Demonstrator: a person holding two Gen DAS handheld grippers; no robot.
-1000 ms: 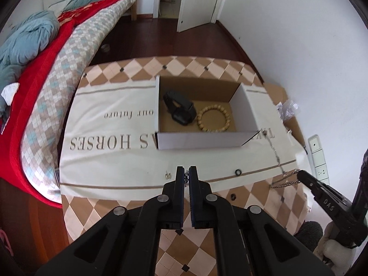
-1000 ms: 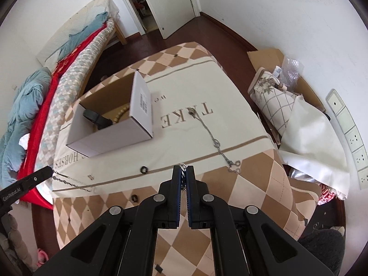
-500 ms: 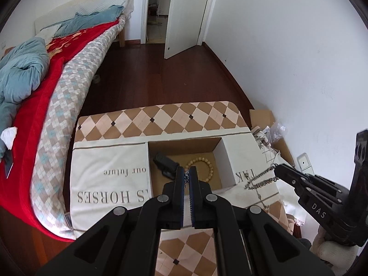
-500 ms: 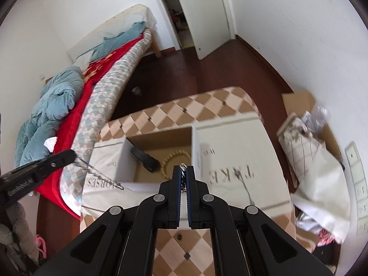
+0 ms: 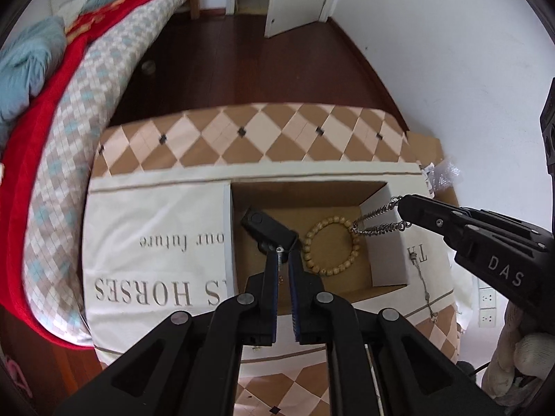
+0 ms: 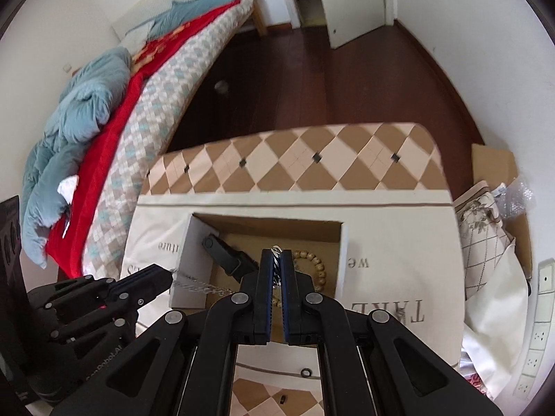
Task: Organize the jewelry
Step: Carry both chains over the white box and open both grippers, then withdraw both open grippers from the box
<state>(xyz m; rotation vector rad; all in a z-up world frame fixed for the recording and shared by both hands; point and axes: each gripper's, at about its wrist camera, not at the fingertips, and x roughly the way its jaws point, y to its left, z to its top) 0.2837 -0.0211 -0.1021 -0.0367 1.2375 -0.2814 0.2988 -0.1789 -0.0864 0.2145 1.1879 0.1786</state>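
Two grippers — left gripper, right gripper — each clamped on silver chain (strung crosswise), above box.

you get soft, even daylight with faint shadows, slight motion blur on the tablecloth lettering, strong fisheye bending and dark vignetting in every corner.
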